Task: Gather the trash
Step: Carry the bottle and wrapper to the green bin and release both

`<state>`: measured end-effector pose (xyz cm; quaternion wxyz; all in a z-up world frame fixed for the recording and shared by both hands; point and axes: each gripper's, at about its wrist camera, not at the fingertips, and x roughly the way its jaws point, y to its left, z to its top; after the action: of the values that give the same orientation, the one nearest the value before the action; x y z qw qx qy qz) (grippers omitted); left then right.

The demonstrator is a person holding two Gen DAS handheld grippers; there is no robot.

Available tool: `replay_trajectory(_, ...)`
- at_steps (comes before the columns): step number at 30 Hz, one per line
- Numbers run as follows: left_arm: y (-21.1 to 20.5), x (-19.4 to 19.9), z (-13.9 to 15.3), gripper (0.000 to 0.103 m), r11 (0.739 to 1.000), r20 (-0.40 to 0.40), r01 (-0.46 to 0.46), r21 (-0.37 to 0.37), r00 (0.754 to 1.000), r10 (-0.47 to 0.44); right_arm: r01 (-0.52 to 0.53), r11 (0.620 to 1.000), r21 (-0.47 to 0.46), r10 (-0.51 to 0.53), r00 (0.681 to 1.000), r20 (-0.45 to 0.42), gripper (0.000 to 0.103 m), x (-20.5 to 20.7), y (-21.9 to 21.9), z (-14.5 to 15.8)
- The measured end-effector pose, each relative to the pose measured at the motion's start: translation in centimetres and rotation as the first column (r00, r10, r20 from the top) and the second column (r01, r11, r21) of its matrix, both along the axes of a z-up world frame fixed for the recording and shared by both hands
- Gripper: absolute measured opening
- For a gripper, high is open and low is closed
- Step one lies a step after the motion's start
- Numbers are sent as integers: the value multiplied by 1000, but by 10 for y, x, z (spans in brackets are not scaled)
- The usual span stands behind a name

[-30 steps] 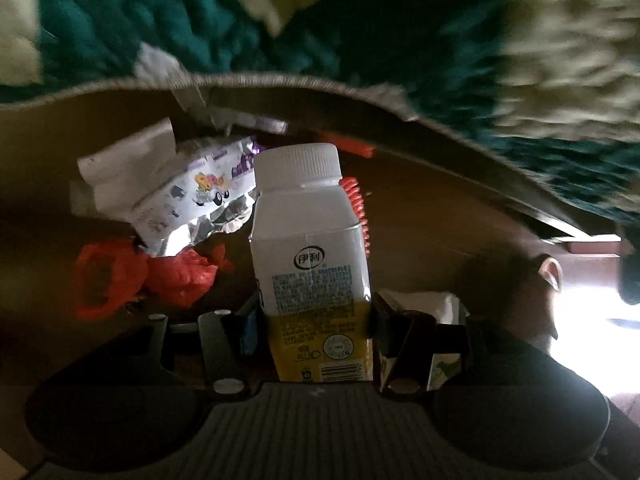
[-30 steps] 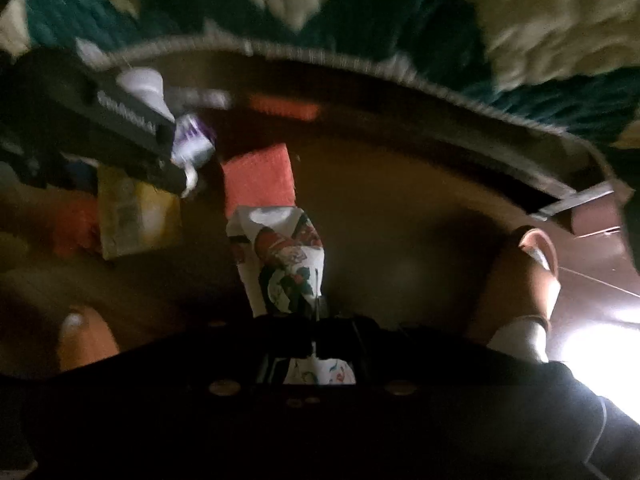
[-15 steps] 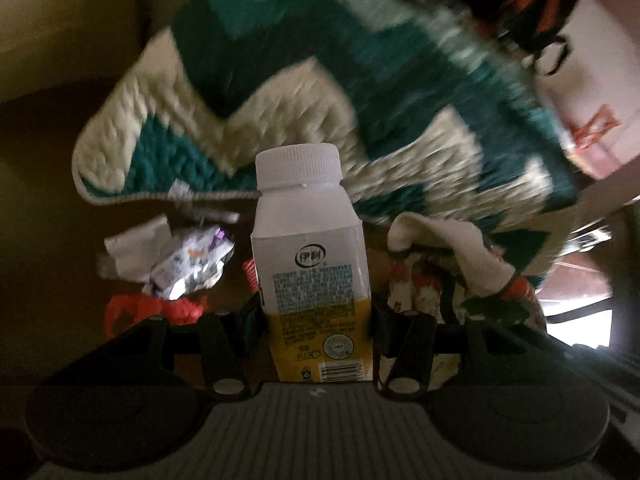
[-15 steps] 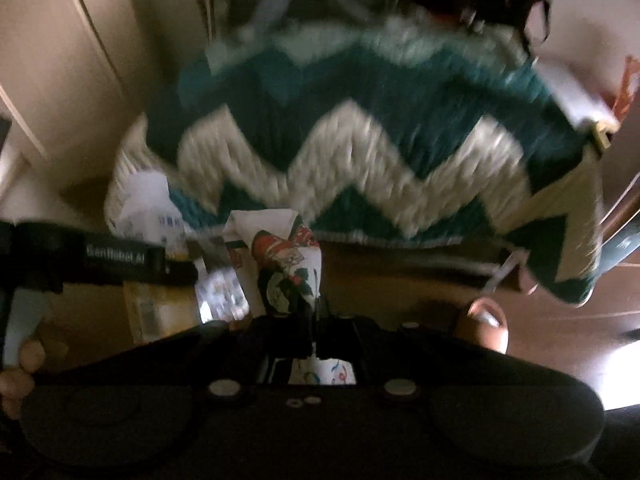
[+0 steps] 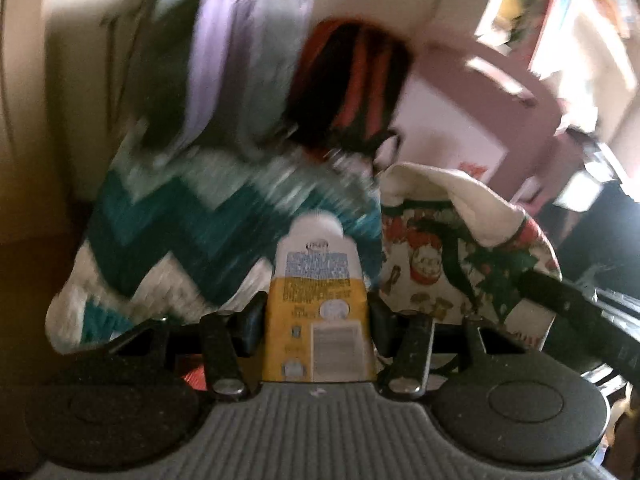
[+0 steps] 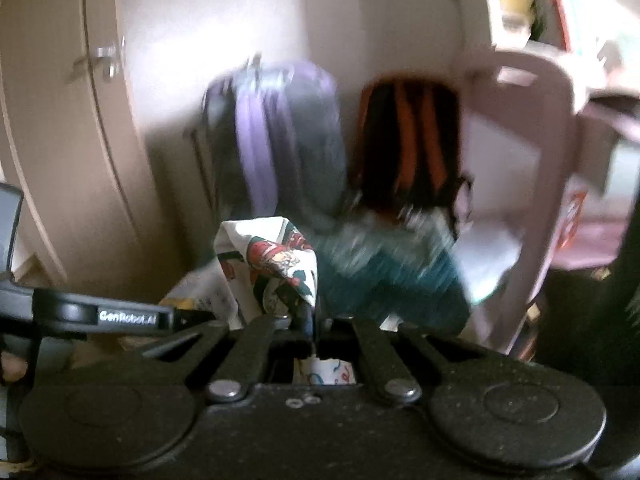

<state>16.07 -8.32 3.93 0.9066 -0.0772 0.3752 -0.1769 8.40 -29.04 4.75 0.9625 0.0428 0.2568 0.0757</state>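
Note:
My left gripper [image 5: 318, 320] is shut on a white and yellow milk bottle [image 5: 316, 280] with a white cap, held upright in the air. My right gripper [image 6: 312, 328] is shut on a crumpled white wrapper [image 6: 272, 268] with red and green cartoon prints. That wrapper also shows in the left wrist view [image 5: 460, 256], just right of the bottle. The left gripper's black arm [image 6: 100, 314] and part of the bottle [image 6: 200, 296] show at the left of the right wrist view. Both views are blurred by motion.
A teal and white zigzag blanket [image 5: 168, 240] hangs below and behind the bottle. A purple and grey bag [image 6: 276, 140] and a black and orange backpack [image 6: 408, 140] lean against the wall. A pink chair [image 6: 532, 168] stands at right, a cupboard door [image 6: 60, 120] at left.
Both grippers have risen from the dark floor with their loads. The views now look at the wall, the bags and the chair. The remaining floor litter has left view.

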Motion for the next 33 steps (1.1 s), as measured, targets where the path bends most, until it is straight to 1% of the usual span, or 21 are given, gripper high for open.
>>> replay_trajectory(2,-16,-5,20,51,999,45,31,-10,999,-30,25,999,-22,-23,998,63,1,-10,-16,25)
replay_trajectory(5,-40,-7,46,50,996,84,82,-26,993,-79,70,997,-42,-63,988,141,1,-23,-42,58)
replay_trajectory(7,-56,-10,61,50,993,105,113,-31,988,-109,104,993,-50,-93,978,185,1,-32,-60,78)
replay_trajectory(10,-83,-13,92,50,985,154,166,-44,975,-158,153,986,-67,-132,959,252,1,-47,-86,113)
replay_trajectory(14,-129,-15,141,50,966,220,252,-62,947,-233,230,969,-87,-188,920,343,1,-65,-122,161)
replay_trajectory(18,-177,-24,176,50,939,276,340,-57,909,-313,322,939,-122,-252,884,393,1,-77,-155,190)
replay_trajectory(21,-217,-30,194,50,914,297,403,-43,879,-373,376,916,-140,-296,869,396,1,-79,-181,198)
replay_trajectory(24,-253,-33,200,50,892,299,451,-36,856,-421,422,895,-142,-347,861,372,1,-86,-210,198)
replay_trajectory(26,-280,-35,200,50,876,292,482,-26,841,-455,437,887,-149,-374,868,326,1,-88,-230,194)
replay_trajectory(28,-306,-40,200,50,867,284,498,6,830,-479,436,886,-160,-390,885,254,1,-86,-247,184)
replay_trajectory(30,-327,-38,193,50,859,264,511,26,825,-499,434,884,-175,-402,896,189,1,-79,-262,175)
replay_trajectory(33,-354,-32,178,50,847,232,528,52,819,-525,404,894,-193,-394,915,90,1,-72,-280,160)
